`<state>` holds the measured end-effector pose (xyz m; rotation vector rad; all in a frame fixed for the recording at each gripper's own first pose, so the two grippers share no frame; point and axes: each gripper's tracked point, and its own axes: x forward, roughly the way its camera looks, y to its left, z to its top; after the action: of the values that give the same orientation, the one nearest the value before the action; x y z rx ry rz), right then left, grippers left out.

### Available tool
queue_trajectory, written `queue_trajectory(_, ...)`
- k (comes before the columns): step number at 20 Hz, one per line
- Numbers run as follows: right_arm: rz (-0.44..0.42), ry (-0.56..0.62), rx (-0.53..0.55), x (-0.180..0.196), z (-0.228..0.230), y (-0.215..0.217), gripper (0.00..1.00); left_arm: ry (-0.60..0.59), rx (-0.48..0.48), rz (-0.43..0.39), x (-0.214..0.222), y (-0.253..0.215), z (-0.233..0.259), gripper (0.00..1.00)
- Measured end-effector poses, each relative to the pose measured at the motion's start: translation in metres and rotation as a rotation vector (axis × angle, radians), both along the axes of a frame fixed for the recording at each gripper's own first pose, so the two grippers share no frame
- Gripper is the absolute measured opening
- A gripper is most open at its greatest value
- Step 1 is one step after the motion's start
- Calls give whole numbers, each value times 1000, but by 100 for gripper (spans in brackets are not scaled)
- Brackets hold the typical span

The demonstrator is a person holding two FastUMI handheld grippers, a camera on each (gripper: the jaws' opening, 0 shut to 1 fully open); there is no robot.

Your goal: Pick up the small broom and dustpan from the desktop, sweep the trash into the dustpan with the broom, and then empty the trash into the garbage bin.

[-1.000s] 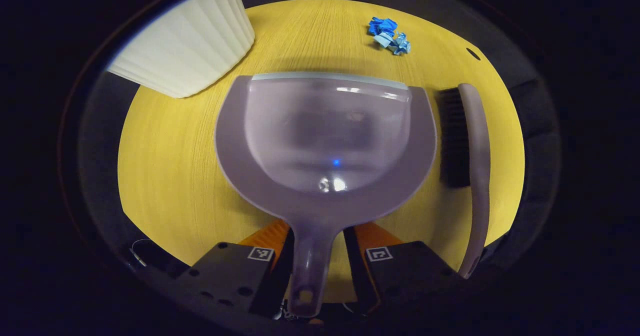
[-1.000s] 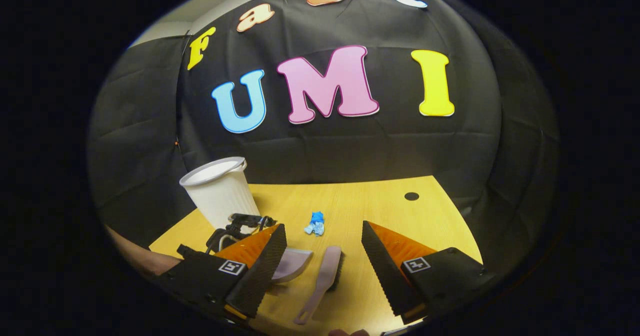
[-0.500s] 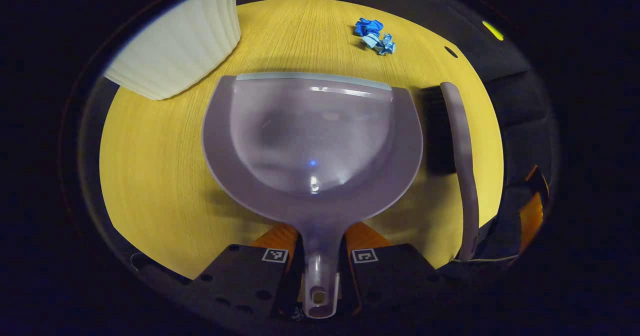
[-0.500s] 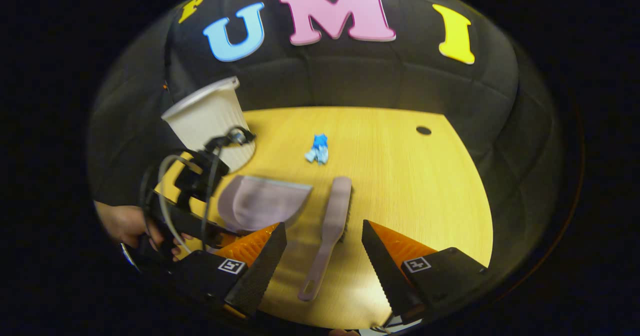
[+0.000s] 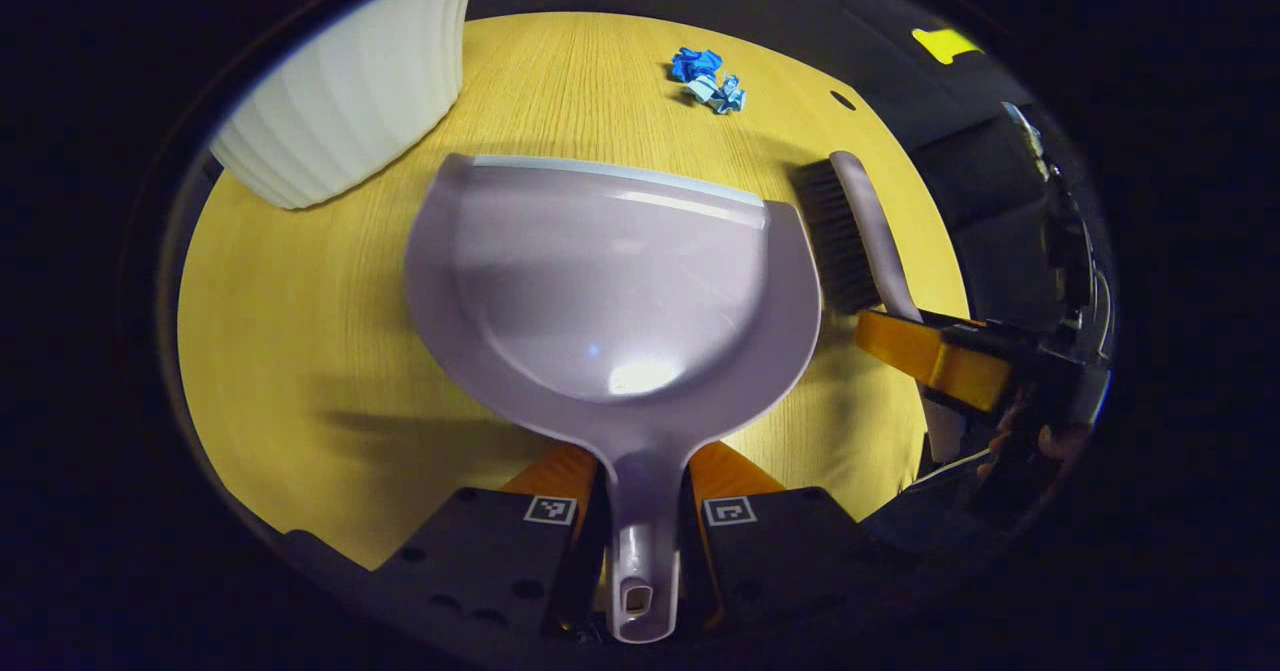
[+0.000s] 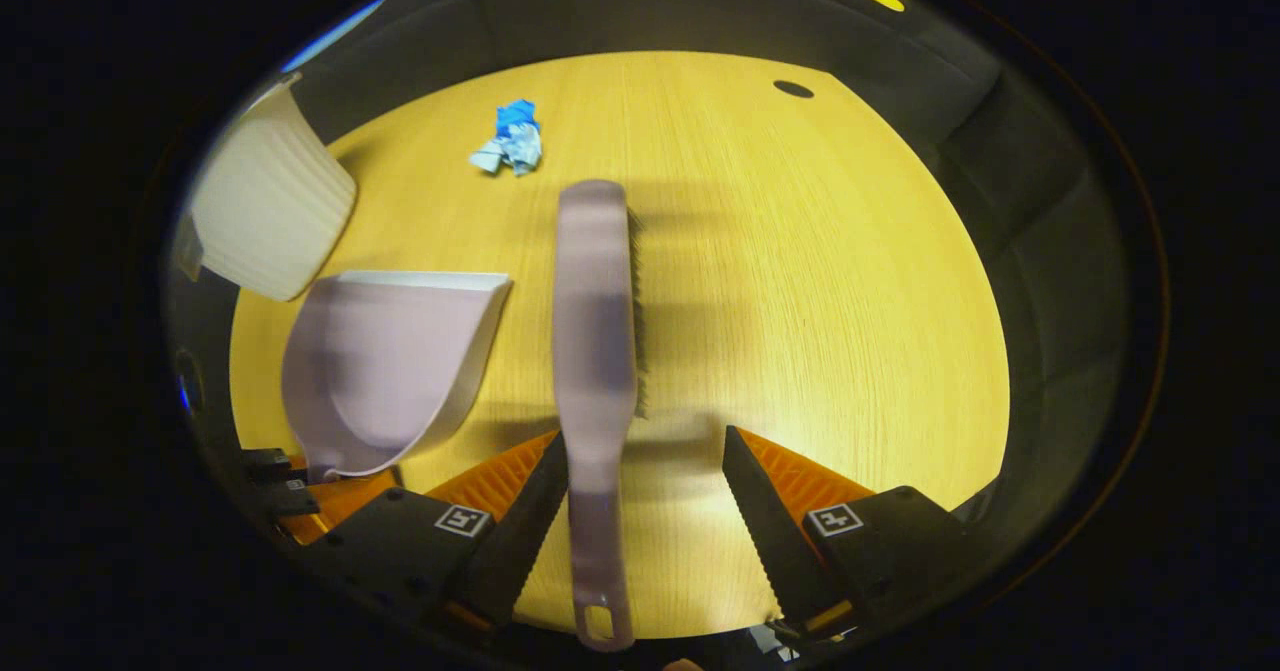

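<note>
2 light, stiff plastic tools: left gripper (image 5: 640,536) clamps dustpan (image 5: 610,281) handle; right gripper (image 6: 645,496) wide, straddling broom (image 6: 595,351) handle, the sensible hold.

dustpan (image 5: 610,281): lilac, handle between fingers | broom (image 6: 592,351): flat on desk | trash (image 6: 510,141): blue, crumpled
</note>
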<state>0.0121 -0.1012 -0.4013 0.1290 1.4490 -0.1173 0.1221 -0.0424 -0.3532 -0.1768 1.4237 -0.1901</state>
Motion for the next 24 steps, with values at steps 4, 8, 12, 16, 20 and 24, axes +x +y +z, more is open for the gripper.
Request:
queue_trajectory(4,10,53,17,4,-10,9,80,6,-26,-43,-3,6,0,30)
queue_trajectory(8,22,117,34,8,-18,19,29,9,-39,-72,-6,12,1,30)
queue_trajectory(12,69,154,97,7,10,37,28,-4,-27,-150,-10,32,-1,30)
queue_trajectory(16,118,111,90,46,39,39,27,-19,5,-253,-16,69,3,30)
queue_trajectory(20,222,82,-36,108,47,4,27,-2,56,-304,-4,90,9,30)
queue_trajectory(24,331,90,-123,170,32,-28,28,17,150,-416,11,102,14,30)
